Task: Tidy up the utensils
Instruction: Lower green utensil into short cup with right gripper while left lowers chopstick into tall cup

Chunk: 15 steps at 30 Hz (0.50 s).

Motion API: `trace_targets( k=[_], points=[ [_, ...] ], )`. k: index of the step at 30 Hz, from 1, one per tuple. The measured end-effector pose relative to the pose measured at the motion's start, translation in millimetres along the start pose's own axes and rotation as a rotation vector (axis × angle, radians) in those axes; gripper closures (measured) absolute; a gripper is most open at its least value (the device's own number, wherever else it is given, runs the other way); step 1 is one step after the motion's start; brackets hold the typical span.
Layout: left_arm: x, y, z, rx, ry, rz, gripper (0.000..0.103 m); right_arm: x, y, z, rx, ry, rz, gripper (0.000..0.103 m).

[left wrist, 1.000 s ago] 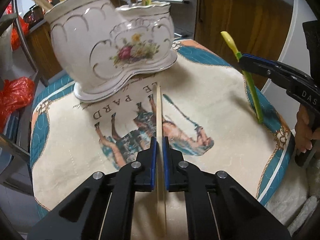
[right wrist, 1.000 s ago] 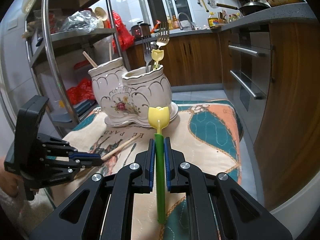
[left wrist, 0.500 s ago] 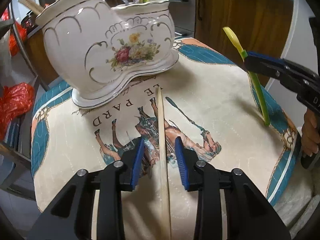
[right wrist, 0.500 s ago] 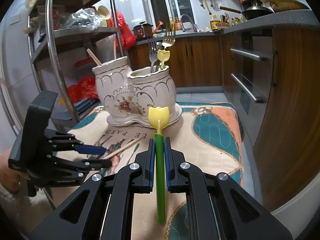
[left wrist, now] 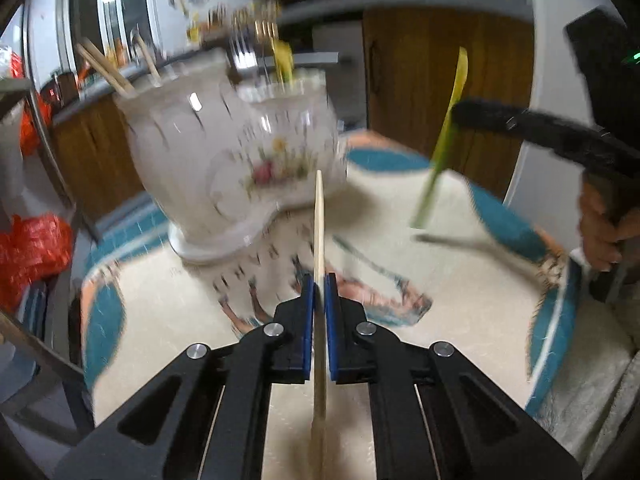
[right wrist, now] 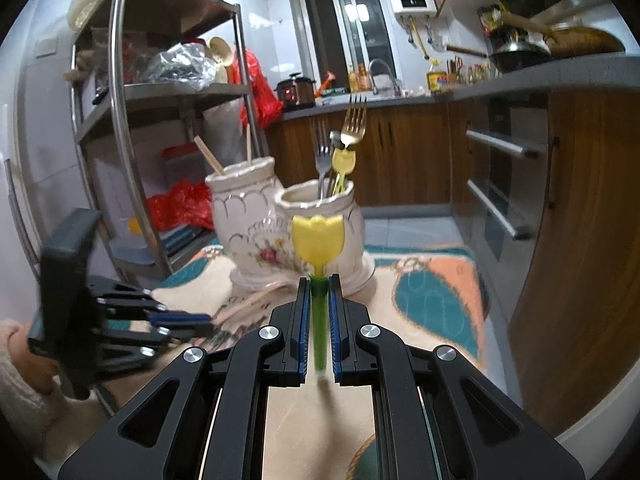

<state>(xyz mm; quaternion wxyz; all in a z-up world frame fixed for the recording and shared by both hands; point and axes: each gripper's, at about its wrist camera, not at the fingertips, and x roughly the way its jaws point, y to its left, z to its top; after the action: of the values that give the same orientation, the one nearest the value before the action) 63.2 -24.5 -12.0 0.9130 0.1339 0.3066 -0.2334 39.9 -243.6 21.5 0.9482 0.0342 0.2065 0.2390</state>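
Note:
A white floral ceramic holder (left wrist: 240, 168) with two compartments stands on the printed cloth (left wrist: 180, 308). Its left pot holds chopsticks, its right pot forks and a yellow-headed utensil. My left gripper (left wrist: 319, 280) is closing on a wooden chopstick (left wrist: 319, 220); its pads press on it and the tip points at the holder. In the right wrist view my right gripper (right wrist: 319, 280) is shut on the green stem of a yellow tulip-topped utensil (right wrist: 318, 236), held upright in front of the holder (right wrist: 256, 216). The left gripper (right wrist: 208, 322) shows low at the left there.
A steel shelf rack (right wrist: 120, 120) with bags and bowls stands left of the table. Red plastic bags (left wrist: 32, 248) lie beside it. Wooden cabinets and an oven front (right wrist: 500, 184) run along the right. A hand (left wrist: 600, 232) grips the right tool's handle.
The left gripper opened around the chopstick, then shut on it again and tipped it up off the cloth. The right gripper rose, lifting the tulip utensil's stem clear of the cloth.

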Motion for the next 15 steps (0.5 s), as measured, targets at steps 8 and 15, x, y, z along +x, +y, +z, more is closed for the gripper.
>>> trace_targets(
  k=[8,15],
  points=[
    [-41,26,14,-0.069,-0.26,0.003,0.098,-2,3,19,-0.005,-0.071,0.018,0.093],
    [-51,43,19,-0.13,-0.329,-0.002,0.098,2,8,24,-0.025,-0.046,0.051,0.093]
  ],
)
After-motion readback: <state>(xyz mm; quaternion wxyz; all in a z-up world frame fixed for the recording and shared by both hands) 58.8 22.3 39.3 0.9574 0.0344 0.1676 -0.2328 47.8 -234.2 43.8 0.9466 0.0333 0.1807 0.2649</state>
